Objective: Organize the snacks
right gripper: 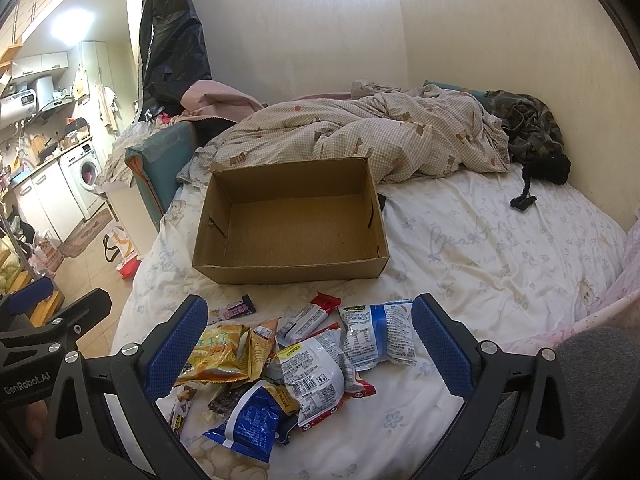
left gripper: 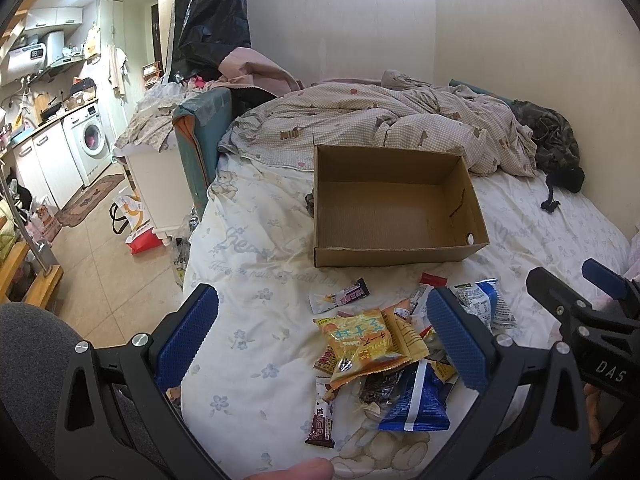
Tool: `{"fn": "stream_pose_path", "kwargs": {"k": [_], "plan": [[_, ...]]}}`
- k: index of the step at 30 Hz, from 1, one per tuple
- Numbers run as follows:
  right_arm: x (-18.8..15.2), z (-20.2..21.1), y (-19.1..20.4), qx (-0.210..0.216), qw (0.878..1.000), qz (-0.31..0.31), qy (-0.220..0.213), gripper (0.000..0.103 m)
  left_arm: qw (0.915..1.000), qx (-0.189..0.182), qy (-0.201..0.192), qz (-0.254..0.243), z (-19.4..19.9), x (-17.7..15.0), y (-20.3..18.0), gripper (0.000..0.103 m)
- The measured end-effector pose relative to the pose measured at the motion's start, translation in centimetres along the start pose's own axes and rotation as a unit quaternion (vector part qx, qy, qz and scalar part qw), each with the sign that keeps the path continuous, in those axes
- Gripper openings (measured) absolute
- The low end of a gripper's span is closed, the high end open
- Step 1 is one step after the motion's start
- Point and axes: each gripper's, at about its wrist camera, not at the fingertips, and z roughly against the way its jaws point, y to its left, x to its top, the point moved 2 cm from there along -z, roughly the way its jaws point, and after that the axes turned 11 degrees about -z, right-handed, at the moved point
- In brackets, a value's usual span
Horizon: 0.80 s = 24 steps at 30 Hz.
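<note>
A loose heap of crinkled foil and plastic snack packets [right gripper: 280, 364] lies on the bed directly ahead of and below both grippers: a yellow-orange crisp bag [left gripper: 356, 344] on top at the heap's left, a blue-and-white wrapped packet [right gripper: 378, 334] toward the right gripper's far finger, a dark blue bag [right gripper: 256, 420] nearest the cameras, and slim bar wrappers at the edges. Beyond the heap, further from the grippers, stands an open brown cardboard box [right gripper: 292, 216], empty and upright, its near wall just past the farthest wrappers. The left gripper [left gripper: 320, 340] hangs with its blue-padded jaws spread wide and nothing between them; the right gripper [right gripper: 308, 348] is likewise spread and empty, straddling the heap from above. By my judgement the sorting has not begun: no packet is in the box, so the next move calls for lowering one gripper onto a single top packet, pinching it by a sealed edge, and carrying it forward over the box's near wall. The packets overlap, so a low grasp may drag neighbours. The white flower-printed bed sheet [right gripper: 480, 248] offers open room right of the right gripper; left of the left gripper the mattress edge drops to a tiled floor [left gripper: 116, 280], seemingly close to the heap, though the fisheye distorts this. A rumpled checked quilt [left gripper: 380, 120] crowds the box's far side.
</note>
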Motion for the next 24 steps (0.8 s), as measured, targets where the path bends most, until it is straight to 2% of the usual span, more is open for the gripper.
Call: {"fn": "stream_pose_path", "kwargs": {"k": [7, 10, 16, 20, 24], "plan": [[0.2, 0.4, 0.0, 0.004, 1.0, -0.002, -0.001, 0.103, 1.0, 0.0, 0.002, 0.003, 0.1, 0.1, 0.3, 0.103], [0.7, 0.3, 0.0, 0.0, 1.0, 0.001, 0.0, 0.103, 0.9998, -0.002, 0.015, 0.01, -0.4, 0.4, 1.1, 0.103], [2.9, -1.3, -0.7, 0.011, 0.999, -0.007, 0.035, 0.103, 0.9989, 0.005, 0.044, 0.013, -2.0, 2.0, 2.6, 0.103], [4.3, -3.3, -2.0, 0.023, 0.997, -0.032, 0.073, 0.103, 0.9944, -0.003, 0.104, -0.022, -4.6, 2.3, 2.3, 0.103], [4.3, -5.5, -3.5, 0.027, 0.991, -0.065, 0.111, 0.103, 0.9855, -0.013, 0.169, -0.006, -7.4, 0.8, 3.3, 0.103]]}}
